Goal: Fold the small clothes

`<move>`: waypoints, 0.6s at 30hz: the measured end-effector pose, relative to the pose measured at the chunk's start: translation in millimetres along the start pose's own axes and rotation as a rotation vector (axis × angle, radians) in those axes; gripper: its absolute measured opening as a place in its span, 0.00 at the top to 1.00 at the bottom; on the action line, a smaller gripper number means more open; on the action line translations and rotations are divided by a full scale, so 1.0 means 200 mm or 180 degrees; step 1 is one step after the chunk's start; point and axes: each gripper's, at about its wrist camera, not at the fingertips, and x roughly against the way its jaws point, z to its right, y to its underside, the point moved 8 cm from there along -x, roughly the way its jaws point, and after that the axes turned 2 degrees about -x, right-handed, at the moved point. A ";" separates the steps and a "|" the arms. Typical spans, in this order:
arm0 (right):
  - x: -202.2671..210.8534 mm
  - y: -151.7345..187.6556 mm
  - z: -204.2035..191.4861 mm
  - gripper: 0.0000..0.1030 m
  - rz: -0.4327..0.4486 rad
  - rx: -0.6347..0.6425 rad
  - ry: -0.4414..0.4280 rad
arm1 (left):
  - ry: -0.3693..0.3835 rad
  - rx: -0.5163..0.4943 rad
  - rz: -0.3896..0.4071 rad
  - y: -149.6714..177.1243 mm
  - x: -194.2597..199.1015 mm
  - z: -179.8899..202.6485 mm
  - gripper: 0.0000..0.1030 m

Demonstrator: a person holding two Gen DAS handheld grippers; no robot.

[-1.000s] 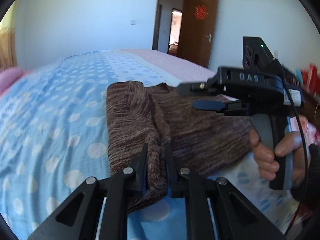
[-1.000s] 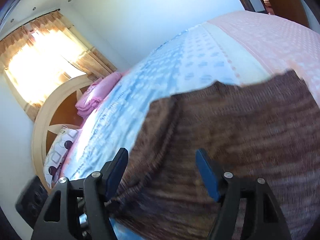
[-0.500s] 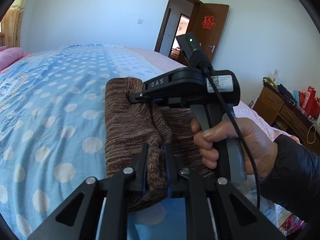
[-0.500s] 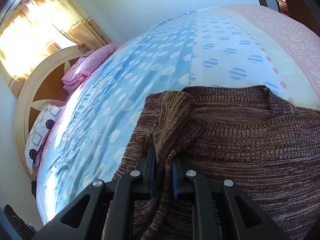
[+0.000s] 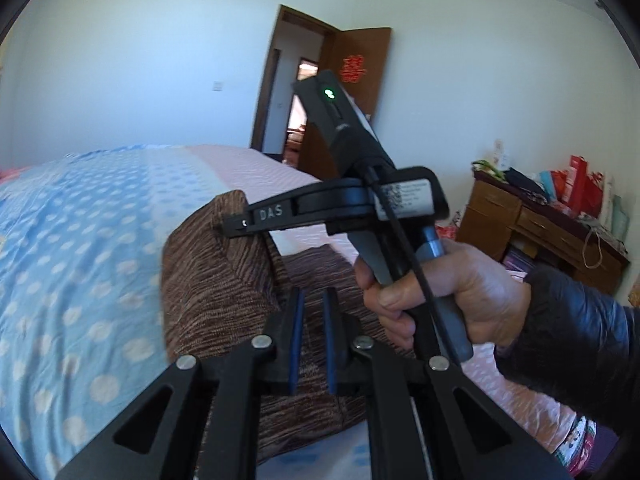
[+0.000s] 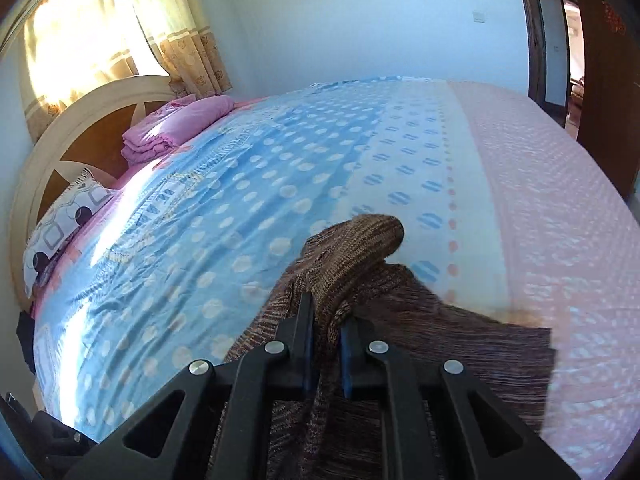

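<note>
A brown knit sweater [image 5: 216,288] lies on the bed, its left side lifted off the sheet. My left gripper [image 5: 312,304] is shut on the near part of that lifted side. My right gripper [image 6: 326,316] is shut on the far part near the shoulder, where the knit [image 6: 356,248] bunches above its fingers. In the left wrist view the right gripper [image 5: 236,226] holds the fabric up, with a hand [image 5: 436,292] on its handle. The rest of the sweater [image 6: 460,356] lies flat to the right.
The bed has a blue polka-dot sheet [image 6: 256,208] and a pink section [image 6: 560,200] on the right. Folded pink bedding [image 6: 176,128] and a patterned pillow [image 6: 64,216] lie by the headboard. A wooden dresser [image 5: 540,224] stands by the right wall, near an open door [image 5: 352,92].
My right gripper closed on the sweater's left side near the shoulder. Both grippers have raised that side off the bed and carried it to the right.
</note>
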 end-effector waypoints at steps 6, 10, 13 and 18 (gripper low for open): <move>0.12 0.09 0.36 0.90 -0.0125 -0.0039 0.0323 | 0.0319 -0.0117 -0.0007 -0.04 -0.13 0.23 0.90; 0.10 0.20 0.60 0.90 -0.0234 -0.0334 0.0368 | 0.0447 -0.0197 -0.0119 -0.03 -0.23 0.32 0.90; -0.03 0.30 0.70 0.90 -0.0370 -0.0509 0.0399 | 0.0423 -0.0202 -0.0195 -0.01 -0.24 0.34 0.90; -0.09 0.34 0.75 0.86 -0.0279 -0.0834 0.0315 | 0.0227 -0.0041 -0.0358 0.06 -0.19 0.24 0.90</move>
